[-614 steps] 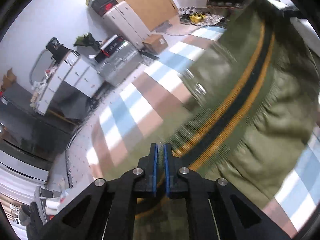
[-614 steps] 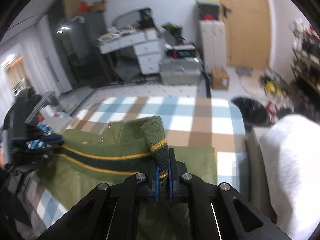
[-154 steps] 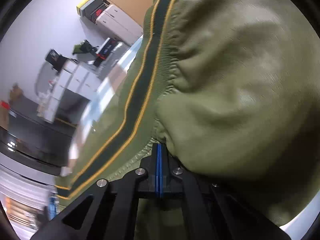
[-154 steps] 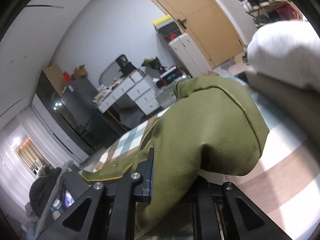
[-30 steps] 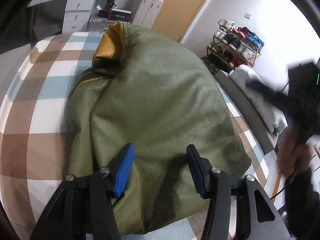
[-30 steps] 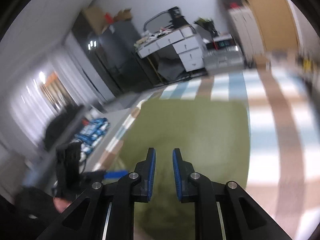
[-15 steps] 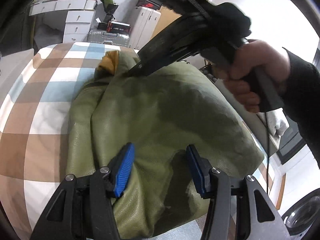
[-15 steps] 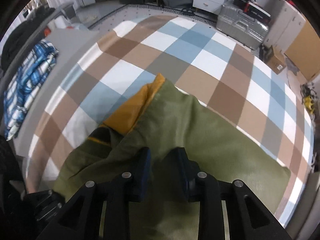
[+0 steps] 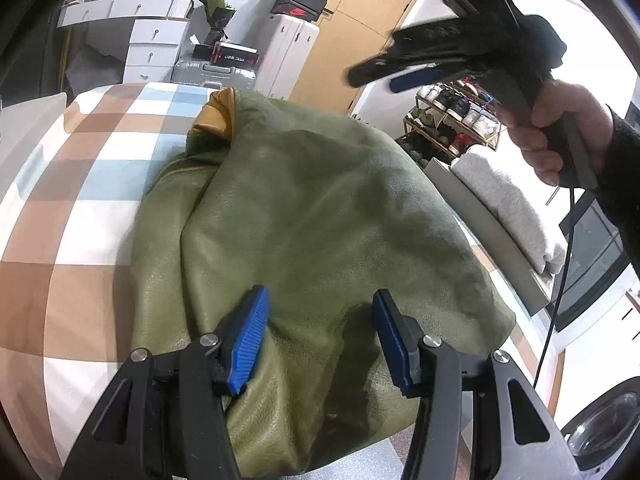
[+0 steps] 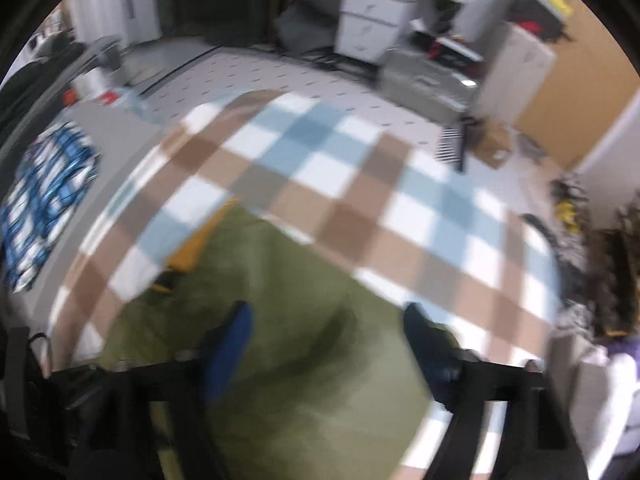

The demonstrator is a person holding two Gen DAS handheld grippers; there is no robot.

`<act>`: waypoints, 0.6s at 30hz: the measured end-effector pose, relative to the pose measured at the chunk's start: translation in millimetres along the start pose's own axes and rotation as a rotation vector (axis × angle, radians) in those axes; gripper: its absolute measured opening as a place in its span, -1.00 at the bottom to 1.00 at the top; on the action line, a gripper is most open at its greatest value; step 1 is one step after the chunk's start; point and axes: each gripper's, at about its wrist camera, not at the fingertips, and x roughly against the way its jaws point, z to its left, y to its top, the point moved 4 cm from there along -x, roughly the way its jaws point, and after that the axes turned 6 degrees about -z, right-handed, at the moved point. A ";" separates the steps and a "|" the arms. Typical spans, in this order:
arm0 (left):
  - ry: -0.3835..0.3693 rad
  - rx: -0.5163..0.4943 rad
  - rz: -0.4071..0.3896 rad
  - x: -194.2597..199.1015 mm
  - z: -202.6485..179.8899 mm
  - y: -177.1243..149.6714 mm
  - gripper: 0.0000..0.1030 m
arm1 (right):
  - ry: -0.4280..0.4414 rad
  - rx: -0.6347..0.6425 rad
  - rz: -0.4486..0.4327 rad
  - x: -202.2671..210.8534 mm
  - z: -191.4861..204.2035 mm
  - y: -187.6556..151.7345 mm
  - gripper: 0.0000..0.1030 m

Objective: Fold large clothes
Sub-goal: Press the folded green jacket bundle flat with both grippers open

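— Looking along your left gripper (image 9: 318,334), what do you have?

— Your blue fingers (image 9: 248,336) are spread wide and grip nothing; the folded olive-green jacket (image 9: 320,208) bulges between and ahead of them on the checked bed cover (image 9: 68,208).

— And your right gripper (image 10: 328,344)?

— Its fingers also stand wide apart and empty, above the jacket, whose yellow lining (image 9: 216,118) shows beyond your fingertips. That view is blurred.
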 end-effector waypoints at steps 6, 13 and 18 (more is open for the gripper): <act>0.005 -0.002 0.000 -1.1 -0.5 0.0 -0.09 | 0.004 -0.089 0.164 -56.7 -23.9 -40.7 0.62; 0.008 0.006 -0.002 -1.9 -0.3 0.4 -0.08 | 0.019 -0.093 0.125 -58.2 -25.0 -39.7 0.65; 0.005 0.006 -0.003 -1.6 -1.1 -0.5 -0.08 | 0.134 -0.069 0.048 -3.1 -23.4 -40.5 0.40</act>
